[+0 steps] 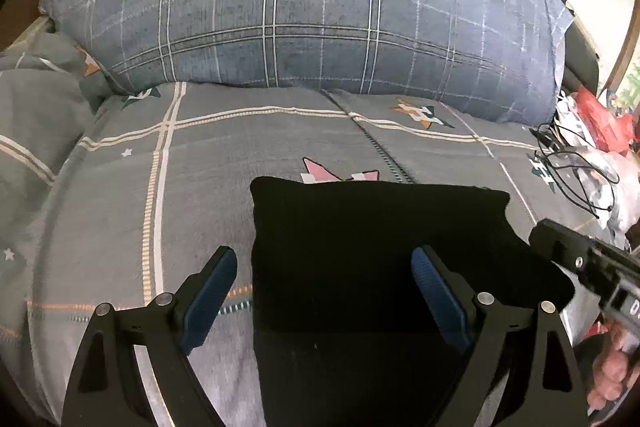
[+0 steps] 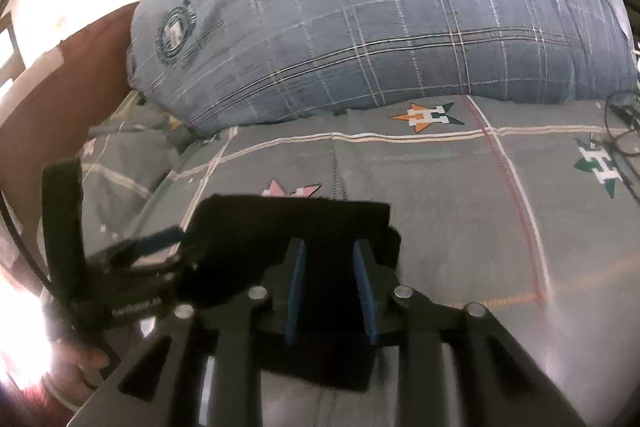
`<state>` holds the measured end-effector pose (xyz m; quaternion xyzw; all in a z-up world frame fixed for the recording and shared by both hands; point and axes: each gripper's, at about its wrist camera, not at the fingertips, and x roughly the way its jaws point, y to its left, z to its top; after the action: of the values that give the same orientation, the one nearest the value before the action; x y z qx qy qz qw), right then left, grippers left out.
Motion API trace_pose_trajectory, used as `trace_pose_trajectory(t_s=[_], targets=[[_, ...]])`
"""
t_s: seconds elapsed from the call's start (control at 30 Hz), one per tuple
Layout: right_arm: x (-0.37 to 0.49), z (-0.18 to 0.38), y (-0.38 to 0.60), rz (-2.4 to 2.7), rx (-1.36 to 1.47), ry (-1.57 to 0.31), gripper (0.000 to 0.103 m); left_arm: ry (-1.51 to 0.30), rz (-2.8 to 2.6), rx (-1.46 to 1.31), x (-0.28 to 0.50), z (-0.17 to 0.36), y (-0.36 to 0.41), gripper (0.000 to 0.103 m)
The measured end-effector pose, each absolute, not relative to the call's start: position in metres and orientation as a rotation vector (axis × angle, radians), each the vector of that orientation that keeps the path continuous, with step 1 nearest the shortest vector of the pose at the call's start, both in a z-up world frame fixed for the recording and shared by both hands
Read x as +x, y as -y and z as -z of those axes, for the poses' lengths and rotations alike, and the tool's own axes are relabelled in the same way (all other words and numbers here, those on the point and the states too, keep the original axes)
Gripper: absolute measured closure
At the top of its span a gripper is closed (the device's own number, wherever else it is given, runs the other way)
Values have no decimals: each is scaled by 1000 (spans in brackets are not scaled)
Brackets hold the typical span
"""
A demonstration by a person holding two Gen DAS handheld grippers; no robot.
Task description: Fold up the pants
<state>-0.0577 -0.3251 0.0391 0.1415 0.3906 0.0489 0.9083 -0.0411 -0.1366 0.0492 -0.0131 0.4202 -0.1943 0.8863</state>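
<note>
The black pants [image 1: 360, 247] lie folded into a compact rectangle on the grey patterned bedsheet [image 1: 200, 167]. My left gripper [image 1: 324, 259] is wide open, its fingers straddling the left half of the pants just above them. My right gripper [image 2: 330, 259] is partly open over the pants [image 2: 304, 223], with nothing between its blue pads; the fabric lies beneath them. The right gripper also shows at the right edge of the left wrist view [image 1: 588, 267], and the left gripper shows blurred at the left of the right wrist view [image 2: 120, 267].
A big blue plaid pillow [image 1: 320, 7] fills the back of the bed. Black cables [image 1: 568, 163] and plastic bags [image 1: 604, 123] lie at the bed's right edge. A brown headboard [image 2: 60, 87] stands on the left in the right wrist view.
</note>
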Motion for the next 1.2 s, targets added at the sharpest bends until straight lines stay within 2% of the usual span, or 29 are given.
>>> trace_pose_trajectory(t_s=[0.27, 0.6, 0.7, 0.97, 1.13, 1.2], targets=[[-72, -31, 307, -116, 227, -842, 73, -862, 397, -14, -65, -56, 124, 13], [-81, -23, 312, -110, 235, -873, 71, -930, 416, -59, -72, -41, 114, 11], [-86, -29, 322, -101, 274, -854, 58, -929, 425, -70, -71, -47, 107, 11], [-86, -15, 348, -106, 411, -876, 53, -923, 447, -135, -67, -52, 86, 7], [-79, -2, 359, -165, 555, -870, 37, -950, 487, -162, -62, -46, 80, 7], [-73, 2, 359, -189, 561, -877, 36, -964, 504, -190, -59, -44, 79, 6]])
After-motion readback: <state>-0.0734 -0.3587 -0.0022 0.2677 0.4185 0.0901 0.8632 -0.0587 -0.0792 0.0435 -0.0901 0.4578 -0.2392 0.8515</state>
